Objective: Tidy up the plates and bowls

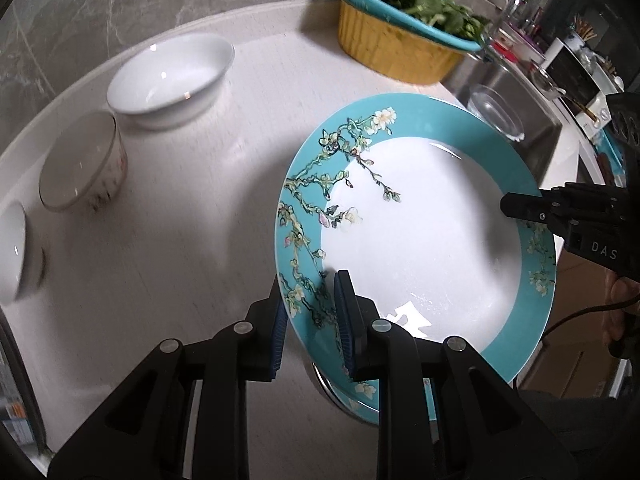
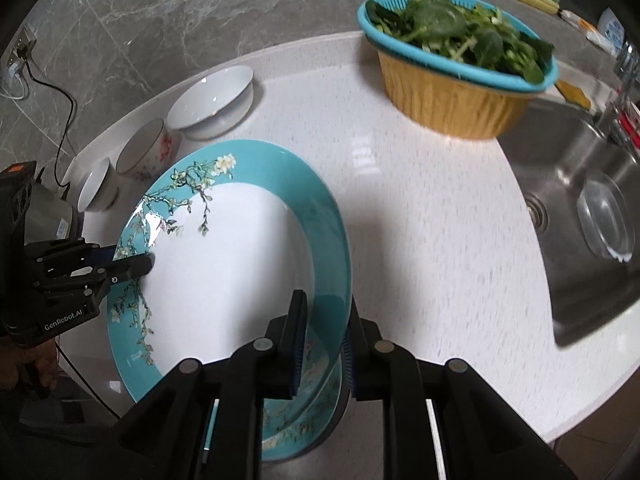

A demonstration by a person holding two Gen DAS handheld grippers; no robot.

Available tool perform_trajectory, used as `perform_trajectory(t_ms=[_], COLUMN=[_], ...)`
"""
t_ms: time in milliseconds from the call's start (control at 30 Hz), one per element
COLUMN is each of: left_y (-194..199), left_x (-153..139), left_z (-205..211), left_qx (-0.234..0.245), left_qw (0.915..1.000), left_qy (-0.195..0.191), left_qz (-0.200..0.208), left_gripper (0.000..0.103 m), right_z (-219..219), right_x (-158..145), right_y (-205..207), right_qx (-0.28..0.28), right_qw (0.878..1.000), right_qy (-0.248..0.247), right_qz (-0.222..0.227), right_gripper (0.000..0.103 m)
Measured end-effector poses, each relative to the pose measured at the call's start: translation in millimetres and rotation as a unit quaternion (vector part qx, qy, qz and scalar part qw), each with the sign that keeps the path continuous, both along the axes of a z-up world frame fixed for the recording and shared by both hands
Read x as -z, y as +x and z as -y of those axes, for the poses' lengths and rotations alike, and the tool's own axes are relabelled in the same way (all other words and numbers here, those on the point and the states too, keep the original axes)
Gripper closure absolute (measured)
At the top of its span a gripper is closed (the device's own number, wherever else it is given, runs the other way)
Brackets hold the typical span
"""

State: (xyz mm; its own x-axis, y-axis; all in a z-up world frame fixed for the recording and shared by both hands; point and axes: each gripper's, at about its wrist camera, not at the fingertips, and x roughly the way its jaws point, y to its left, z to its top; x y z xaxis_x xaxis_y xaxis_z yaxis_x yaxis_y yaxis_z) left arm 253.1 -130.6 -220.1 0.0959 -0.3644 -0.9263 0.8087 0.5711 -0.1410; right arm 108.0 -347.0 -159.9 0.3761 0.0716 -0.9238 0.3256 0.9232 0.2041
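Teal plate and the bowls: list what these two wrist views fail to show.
- What lies under the teal plate: a second teal rim shows below it in both views, but the left tool and right tool cover the rest.
- Small white bowl: cut by the left wrist view's edge and blurred.
- Floral bowl: its inside is turned away in the right wrist view.
- Glass bowl in the sink: any contents are blurred.

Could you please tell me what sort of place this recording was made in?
Most likely a home kitchen: a steel sink set into a pale countertop, a colander of leafy greens, and bowls along a marble-tiled wall.
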Motion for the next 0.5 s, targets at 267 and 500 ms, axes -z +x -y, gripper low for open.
perform_trajectory(t_ms=[267,500], left_y=[-27.1,-40.0], left_x=[17.9,33.7], left_z=[-15.7,-30.2], left_qx=[0.010,0.017], left_qw=[0.9998,0.9994], left_qy=[0.013,0.023], left_qz=[-0.014,-0.019], left_gripper=[0.083,0.083], right_z=[-15.8,-23.9], right_x=[12.3,24.0], right_y=[-27.4,-40.0], right_qx=[0.012,0.015], right_qw=[1.000,1.000], right_qy=[0.005,0.008], right_qz=[-0.019,-0.026], right_gripper=[0.084,0.084])
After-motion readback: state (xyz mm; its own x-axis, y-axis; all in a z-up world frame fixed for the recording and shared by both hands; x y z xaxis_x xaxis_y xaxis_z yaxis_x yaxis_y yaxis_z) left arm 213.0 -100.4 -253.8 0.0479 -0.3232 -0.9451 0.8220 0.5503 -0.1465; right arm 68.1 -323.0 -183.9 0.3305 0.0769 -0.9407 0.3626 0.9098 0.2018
